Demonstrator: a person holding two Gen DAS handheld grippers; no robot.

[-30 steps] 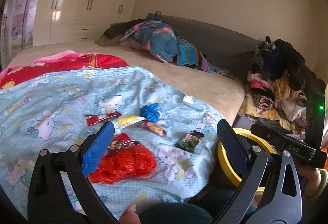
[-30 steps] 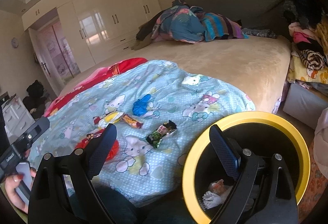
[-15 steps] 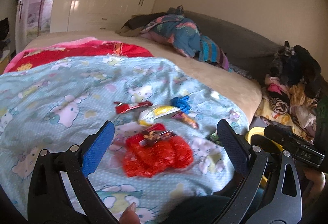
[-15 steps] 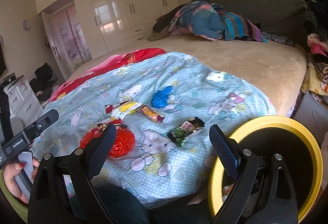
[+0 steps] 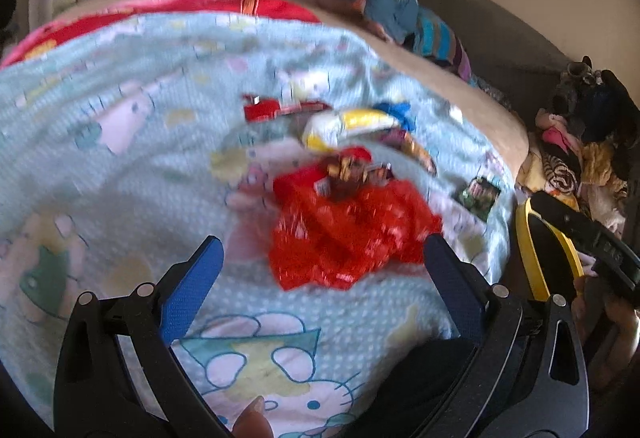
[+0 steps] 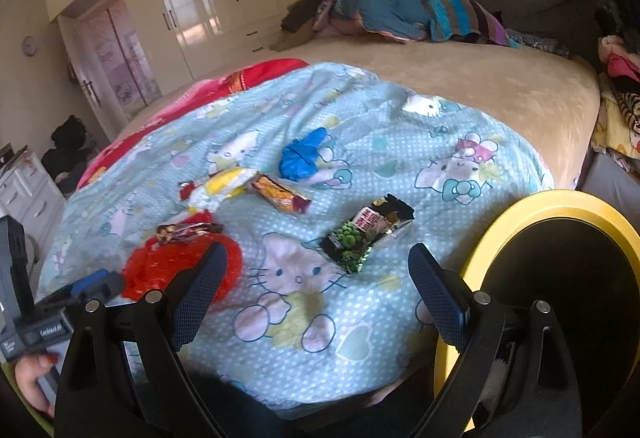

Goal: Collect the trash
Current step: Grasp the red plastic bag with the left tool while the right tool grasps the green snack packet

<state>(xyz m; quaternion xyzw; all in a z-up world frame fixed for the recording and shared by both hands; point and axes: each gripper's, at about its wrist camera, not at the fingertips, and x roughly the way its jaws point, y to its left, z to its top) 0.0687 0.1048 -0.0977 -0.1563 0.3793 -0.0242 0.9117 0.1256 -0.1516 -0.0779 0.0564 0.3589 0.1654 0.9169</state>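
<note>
A: Red crinkly plastic bag (image 5: pixel 352 234) on the pale-blue cartoon-cat blanket (image 5: pixel 120 157), just ahead of the left gripper (image 5: pixel 320 286), fingers spread wide, empty.

B: Right gripper (image 6: pixel 316 286)?

A: Also wide open, empty. Green-black snack wrapper (image 6: pixel 366 234) on the blanket ahead of it. Yellow-rimmed black bin (image 6: pixel 560 205) beside the bed, to the right.

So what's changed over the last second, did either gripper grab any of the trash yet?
No grab yet. The left gripper has swung left and closed in over the red plastic bag, which now lies between its open fingers. The right gripper turned left off the yellow-rimmed bin toward the green snack packet, also open. The wrappers and the blue bag lie where they were on the blanket.
</note>
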